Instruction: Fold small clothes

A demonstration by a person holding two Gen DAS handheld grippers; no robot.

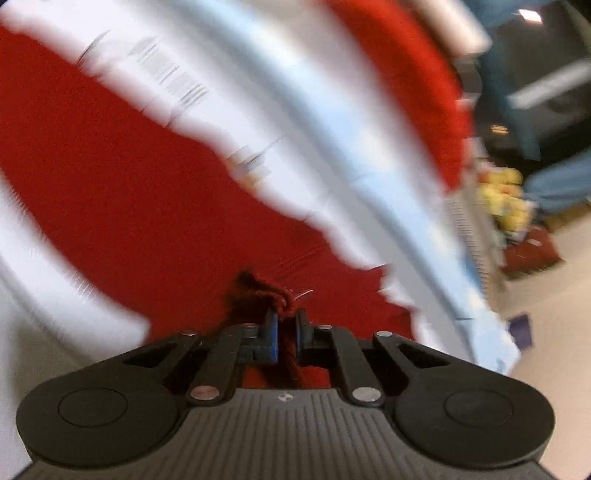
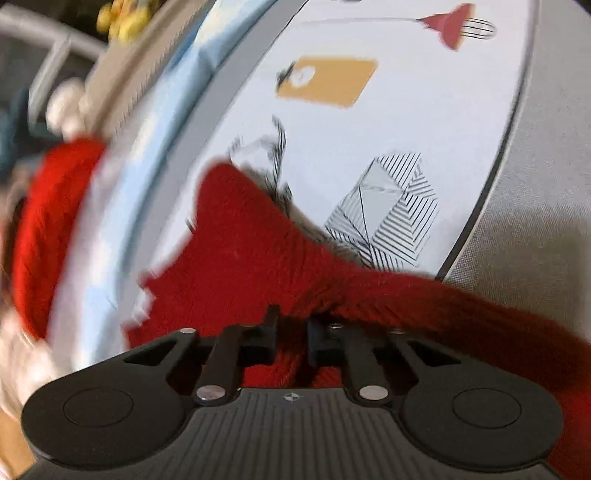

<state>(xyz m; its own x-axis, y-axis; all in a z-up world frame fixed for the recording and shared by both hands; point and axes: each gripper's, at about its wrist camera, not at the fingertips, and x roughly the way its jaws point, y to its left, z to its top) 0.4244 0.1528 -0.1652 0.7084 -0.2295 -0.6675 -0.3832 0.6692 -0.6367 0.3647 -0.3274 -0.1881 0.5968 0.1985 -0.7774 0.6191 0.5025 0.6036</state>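
Note:
A red knitted garment (image 1: 122, 192) spreads over a white patterned cloth (image 1: 207, 92). My left gripper (image 1: 287, 319) is shut on a bunched edge of it, which runs down between the fingers. In the right wrist view the same red garment (image 2: 251, 254) hangs lifted and stretched from my right gripper (image 2: 292, 319), which is shut on a fold of it. A second red piece (image 2: 44, 229) lies at the left, also seen at the top right of the left wrist view (image 1: 417, 88). Both views are motion-blurred.
The white cloth (image 2: 369, 147) has printed line drawings, an orange rectangle (image 2: 327, 81) and a red lamp shape (image 2: 448, 24). A light blue sheet (image 1: 417, 221) borders it. Grey fabric (image 2: 528, 221) lies to the right. Yellow items (image 1: 506, 199) sit on the floor beyond.

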